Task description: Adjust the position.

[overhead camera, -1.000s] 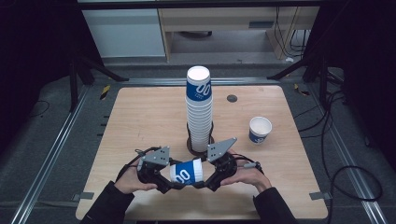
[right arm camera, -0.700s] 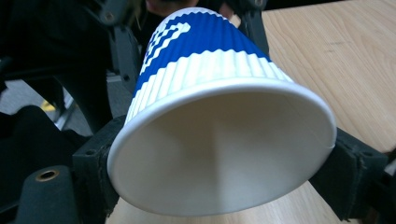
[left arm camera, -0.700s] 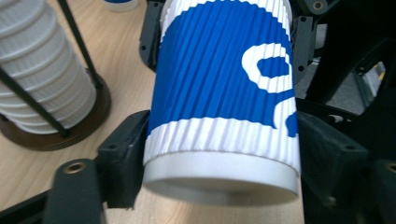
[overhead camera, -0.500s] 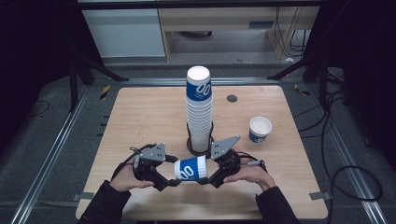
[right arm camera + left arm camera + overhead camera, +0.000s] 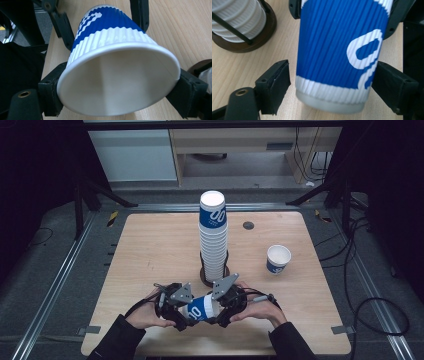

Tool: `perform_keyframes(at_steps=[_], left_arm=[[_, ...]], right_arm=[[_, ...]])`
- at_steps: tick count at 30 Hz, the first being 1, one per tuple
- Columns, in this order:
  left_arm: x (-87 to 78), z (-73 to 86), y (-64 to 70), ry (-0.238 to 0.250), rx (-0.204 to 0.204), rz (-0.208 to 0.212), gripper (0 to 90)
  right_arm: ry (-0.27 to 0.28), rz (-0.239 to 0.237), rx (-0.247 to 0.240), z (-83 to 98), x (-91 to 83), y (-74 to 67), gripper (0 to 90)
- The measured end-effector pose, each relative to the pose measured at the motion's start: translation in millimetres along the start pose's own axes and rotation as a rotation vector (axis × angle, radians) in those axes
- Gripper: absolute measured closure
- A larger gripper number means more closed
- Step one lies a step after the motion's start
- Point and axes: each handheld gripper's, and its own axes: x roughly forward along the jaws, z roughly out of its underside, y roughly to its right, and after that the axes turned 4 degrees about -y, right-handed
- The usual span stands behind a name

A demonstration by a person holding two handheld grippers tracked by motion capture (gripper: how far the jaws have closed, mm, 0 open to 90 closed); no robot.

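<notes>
Right gripper [image 5: 120,97] pinches the rim end of the blue-and-white ripple paper cup [image 5: 200,307], held sideways low over the table's near edge. Left gripper [image 5: 329,82] stands spread around the base, a gap on one side. Light and crushable, so grip it gently near the stiffer rim or base. The right gripper view reveals its empty inside; the high view shows the cup stack [image 5: 213,240] behind.

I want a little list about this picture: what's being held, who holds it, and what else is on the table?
held thing: blue and white paper cup, lying sideways between the two grippers
right gripper: jaws pressed on the cup's open rim end
left gripper: jaws around the cup's base end; one pad stands apart from it
cup stack: tall, upright in a dark round holder, mid-table
single cup: upright, right of the stack
table: light wood
</notes>
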Motion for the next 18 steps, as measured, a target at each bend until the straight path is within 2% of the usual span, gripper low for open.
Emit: perform_keyframes(at_steps=[6,11,17,18], left_arm=[[1.3,-1.1,2.0,-0.016,0.016,0.002,24.5],[1.7,-1.1,2.0,-0.02,0.027,0.003,26.0],[-3.1,0.9,-0.7,0.023,0.008,0.007,26.4],[-6.0,2.5,-2.9,0.051,-0.007,0.011,26.4]], right_arm=[[0.007,0.001,0.002,-1.0,0.2,-0.4,15.5],[0.003,0.001,0.0,-1.1,0.5,-0.7,15.2],[0.043,0.011,0.006,-1.5,-2.1,0.8,10.4],[0.076,0.024,0.017,-2.3,-6.1,3.4,7.9]])
